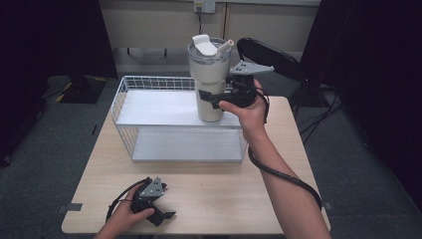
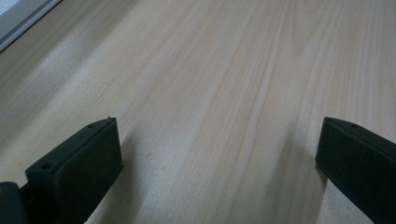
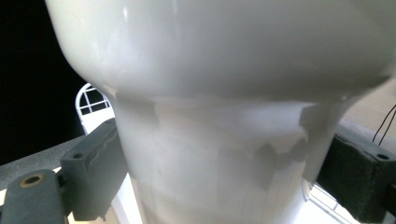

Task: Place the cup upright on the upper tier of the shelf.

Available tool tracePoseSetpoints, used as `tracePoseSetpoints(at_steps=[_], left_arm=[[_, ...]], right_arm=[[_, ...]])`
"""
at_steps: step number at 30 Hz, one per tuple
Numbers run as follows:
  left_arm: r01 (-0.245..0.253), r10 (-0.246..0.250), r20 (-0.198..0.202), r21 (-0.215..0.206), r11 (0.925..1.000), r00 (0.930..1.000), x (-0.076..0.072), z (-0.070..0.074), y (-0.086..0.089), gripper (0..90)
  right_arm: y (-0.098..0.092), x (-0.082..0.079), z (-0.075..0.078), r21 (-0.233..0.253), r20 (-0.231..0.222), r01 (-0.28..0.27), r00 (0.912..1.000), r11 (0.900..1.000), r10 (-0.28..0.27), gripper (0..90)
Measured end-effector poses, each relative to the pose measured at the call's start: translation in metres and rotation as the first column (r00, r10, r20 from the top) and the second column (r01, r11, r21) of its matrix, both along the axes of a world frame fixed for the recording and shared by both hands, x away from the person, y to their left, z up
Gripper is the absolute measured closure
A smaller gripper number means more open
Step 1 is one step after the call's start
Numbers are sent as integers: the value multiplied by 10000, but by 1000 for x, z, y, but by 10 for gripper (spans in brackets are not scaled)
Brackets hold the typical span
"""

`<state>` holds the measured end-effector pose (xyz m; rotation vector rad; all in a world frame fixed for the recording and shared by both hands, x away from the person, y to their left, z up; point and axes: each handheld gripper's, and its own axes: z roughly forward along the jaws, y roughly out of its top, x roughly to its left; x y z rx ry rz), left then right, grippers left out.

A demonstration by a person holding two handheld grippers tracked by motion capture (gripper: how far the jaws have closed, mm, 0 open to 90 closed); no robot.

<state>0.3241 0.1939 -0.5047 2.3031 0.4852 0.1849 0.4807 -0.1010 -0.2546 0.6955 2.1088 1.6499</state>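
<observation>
- Cream-white tumbler (image 1: 209, 82), with clear lid, flip spout and straw, upright on the top shelf of a white wire rack (image 1: 149, 107), at that shelf's right front corner.
- Right gripper (image 1: 211, 98) level at the tumbler's narrow lower body, jaws on either side of it; pads pressed against both flanks in the right gripper view, clamped on the tumbler (image 3: 219, 140).
- Right hand (image 1: 246, 112) wrapped around the gripper's body, grey three-cornered plate on top, cable trailing down along the forearm.
- Wire rack near the far side of a pale wooden table (image 1: 219, 194), lower shelf bare.
- Left gripper (image 1: 164, 216) low on the table's near left edge, held by the left hand (image 1: 127, 216), well apart from the rack.
- Left gripper's jaws spread wide over bare wood grain (image 2: 224, 93), nothing between them.
</observation>
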Motion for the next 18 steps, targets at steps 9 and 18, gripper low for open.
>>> tracePoseSetpoints(at_steps=[9, 18], left_arm=[[0, 0, 2, 2, 10000, 10000, 0, 0, 0, 0], [9, -9, 0, -8, 10000, 10000, 0, 0, 0, 0]], right_arm=[[0, 10, -8, 221, -65, 112, 9999, 9997, -111, 102], [-3, 14, -15, 288, -34, 175, 9998, 9994, -174, 101]])
